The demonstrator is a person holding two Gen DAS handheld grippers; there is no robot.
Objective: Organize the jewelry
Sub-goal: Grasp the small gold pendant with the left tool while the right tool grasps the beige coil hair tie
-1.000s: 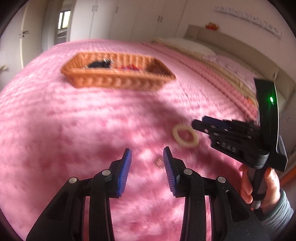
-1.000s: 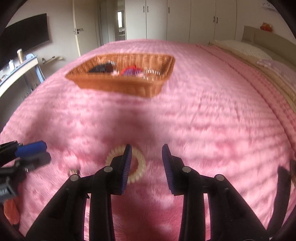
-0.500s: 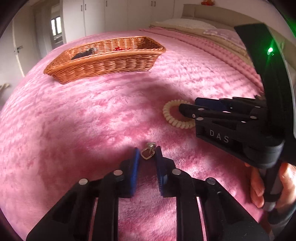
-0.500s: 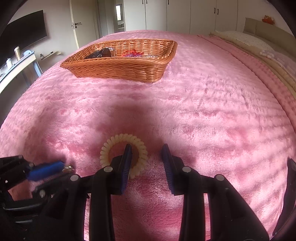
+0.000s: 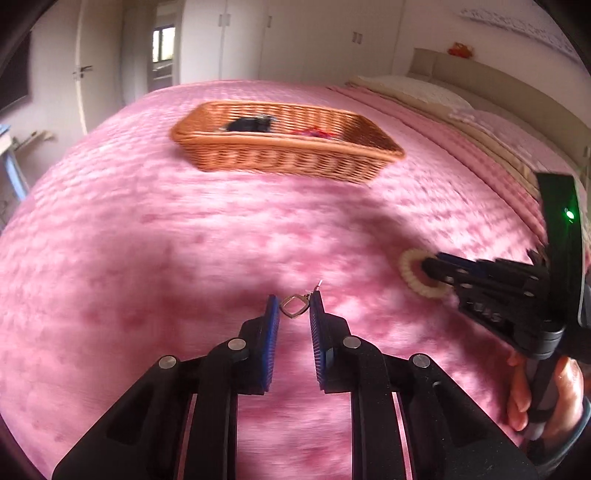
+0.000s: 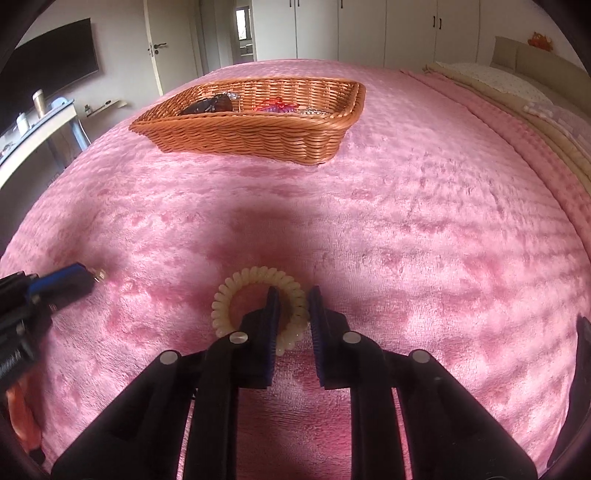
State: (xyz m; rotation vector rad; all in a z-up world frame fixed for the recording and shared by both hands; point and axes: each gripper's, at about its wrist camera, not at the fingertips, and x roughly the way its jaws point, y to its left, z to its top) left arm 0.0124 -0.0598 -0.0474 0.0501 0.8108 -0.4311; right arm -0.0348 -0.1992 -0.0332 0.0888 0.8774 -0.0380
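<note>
A small silver earring with a loop shaped like a soft square point(image 5: 293, 307) sits between the two blue fingertips of the left gripper point(image 5: 294, 308), which pinch it from both sides, so the jaws are closed on it. Its thin hook point(image 5: 318, 285) pokes up past the right fingertip. Just to the right of it, a cream spiral hair tie made of plastic coils point(image 6: 258, 308) lies flat on the fuzzy pink blanket point(image 6: 424, 229). The right gripper point(image 6: 293, 308) is down on this ring. One blue finger point(image 6: 272, 314) is inside the ring and the other is outside it, with the near right side of the coil between them. There is a gap between the pads, and I cannot tell if they are squeezing the coil. Both things are in the near part of the blanket, well apart from the long brown woven basket point(image 6: 255, 136) that sits nearer the far edge. In the basket are a dark thing point(image 6: 210, 105) and a red and purple thing point(image 6: 277, 107), too small to tell what they are. Pale pillows point(image 5: 417, 92) lie along the right edge of the bed, and white closet doors point(image 6: 362, 29) stand behind it.
</note>
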